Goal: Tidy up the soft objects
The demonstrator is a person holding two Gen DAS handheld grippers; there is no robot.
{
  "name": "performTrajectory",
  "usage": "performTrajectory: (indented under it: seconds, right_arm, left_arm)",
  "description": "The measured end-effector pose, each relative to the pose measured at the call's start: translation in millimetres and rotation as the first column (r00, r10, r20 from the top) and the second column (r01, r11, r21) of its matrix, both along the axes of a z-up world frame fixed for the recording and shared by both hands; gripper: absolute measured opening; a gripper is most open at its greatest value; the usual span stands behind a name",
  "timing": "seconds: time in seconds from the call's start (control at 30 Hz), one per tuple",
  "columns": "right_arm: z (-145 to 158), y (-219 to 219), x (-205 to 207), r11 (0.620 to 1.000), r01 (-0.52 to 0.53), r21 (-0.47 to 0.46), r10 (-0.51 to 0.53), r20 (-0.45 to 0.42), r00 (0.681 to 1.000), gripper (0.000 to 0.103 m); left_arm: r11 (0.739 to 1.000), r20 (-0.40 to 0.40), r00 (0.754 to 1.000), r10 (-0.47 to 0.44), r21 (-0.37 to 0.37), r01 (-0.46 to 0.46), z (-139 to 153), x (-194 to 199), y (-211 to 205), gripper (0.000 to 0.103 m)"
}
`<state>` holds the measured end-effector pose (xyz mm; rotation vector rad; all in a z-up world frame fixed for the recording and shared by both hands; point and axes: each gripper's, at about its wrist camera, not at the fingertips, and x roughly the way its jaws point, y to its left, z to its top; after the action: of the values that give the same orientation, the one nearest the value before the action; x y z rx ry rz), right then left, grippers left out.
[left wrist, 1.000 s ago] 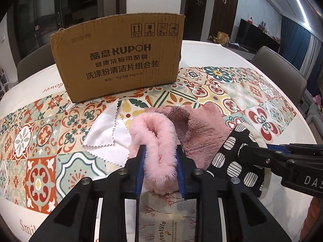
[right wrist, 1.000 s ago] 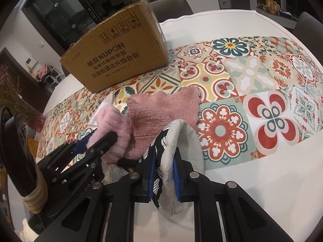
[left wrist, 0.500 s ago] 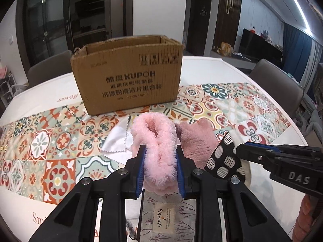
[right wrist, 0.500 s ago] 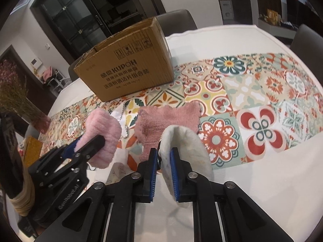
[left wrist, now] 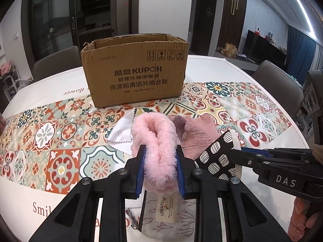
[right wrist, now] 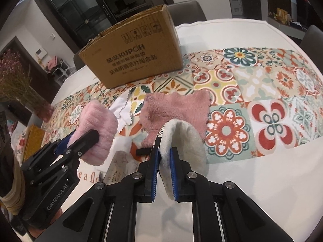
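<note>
Left gripper: clamped on a fluffy light-pink piece, which bulges up between the blue pads and hangs clear of the table; its housing reads "GenRobot.AI" in the right wrist view.
Right gripper: pressed together on a folded cloth, cream on one face, black with white striped ovals on the other; the arm reads "DAS" in the left wrist view.
Fabric bag: lies flat under the left gripper, pale with a line-drawn print; a sewn tag reads "lifestyle", the smaller lines under it too fine to read.
Table: white, printed script partly visible, "Smil" near the front edge, "flower" upside down by the box.
Patterned runner: floral tiles in red, teal and yellow across the table.
White cloth: zigzag edges, flat on the runner, behind the left gripper.
Dusty-pink towel: rumpled, lying on the runner just beyond both grippers.
Cardboard box: open-topped, upright at the far side of the runner; printed "KUPOH" with Chinese lines, "1kg*2", four handling symbols and a faint date stamp.
Dried flowers: far left, in a pinkish vase.
</note>
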<state>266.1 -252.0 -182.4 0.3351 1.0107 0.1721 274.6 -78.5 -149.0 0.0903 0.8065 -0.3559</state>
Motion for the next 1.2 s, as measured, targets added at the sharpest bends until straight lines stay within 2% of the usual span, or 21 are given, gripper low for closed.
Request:
performTrajectory:
  seconds: [0.27, 0.5, 0.83, 1.2]
  right_arm:
    - [-14, 12, 9, 0.999, -0.049, 0.011, 0.049, -0.029, 0.998, 0.014]
    - [-21, 14, 13, 0.999, -0.048, 0.008, 0.048, -0.04, 0.998, 0.013]
    - [4, 5, 6, 1.0, -0.02, 0.012, 0.019, 0.014, 1.0, 0.013]
    - [48, -2, 1, 1.0, 0.001, 0.003, -0.001, 0.117, 0.993, 0.013]
  left_arm:
    - [1.0, -0.014, 1.0, 0.027, 0.005, -0.027, -4, -1, 7, 0.027]
    - [0.999, -0.024, 0.999, 0.038, 0.014, -0.038, -6, -2, 10, 0.027]
    - [0.999, 0.007, 0.999, 0.033, 0.0, -0.033, 9, -3, 6, 0.027]
    - [0.999, 0.076, 0.996, 0.037, -0.013, -0.036, 47, -6, 1, 0.027]
